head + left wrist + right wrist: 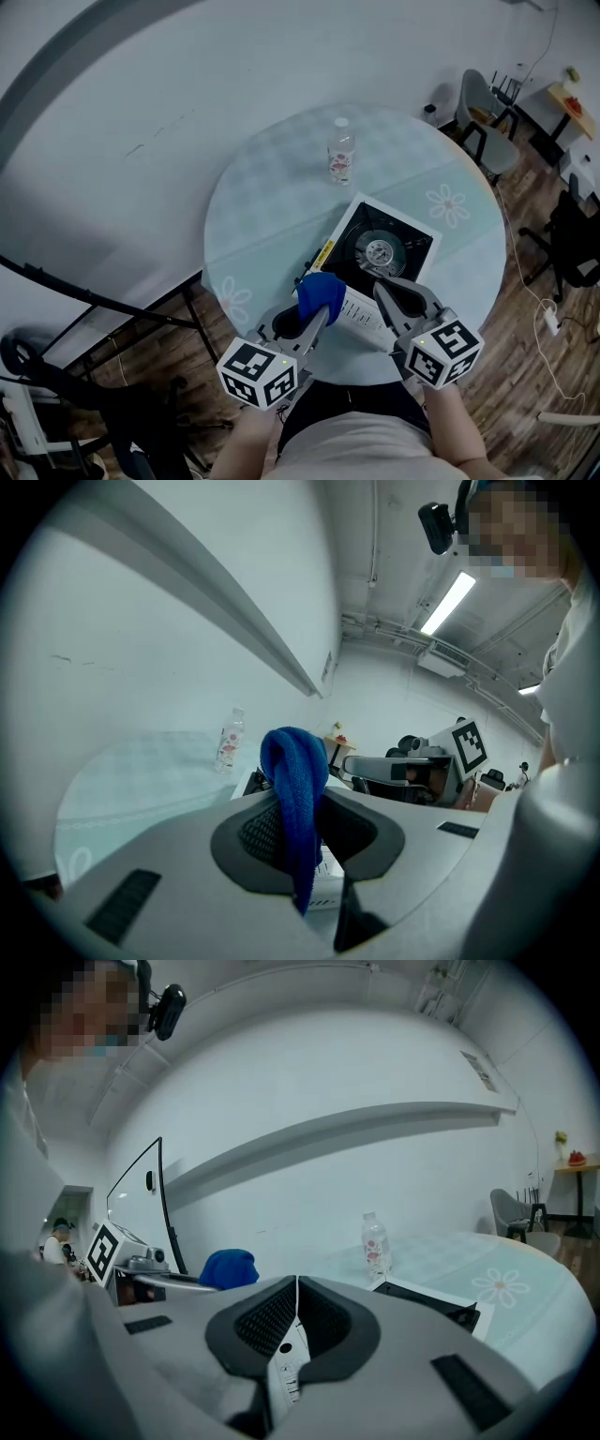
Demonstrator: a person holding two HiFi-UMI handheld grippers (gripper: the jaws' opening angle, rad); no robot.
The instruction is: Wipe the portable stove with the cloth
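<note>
Left gripper (315, 317): you are pinching the blue cloth (321, 291) between its jaws, low centre of the head view, over the portable stove's (384, 251) near edge. Right gripper (384, 292): you are holding its jaws pressed together, empty, just beside

Round table (258, 192), pale patterned top. On it: one bottle (341, 152), upright, near the far side; one portable stove (380, 251) towards the near edge, well apart.
</note>
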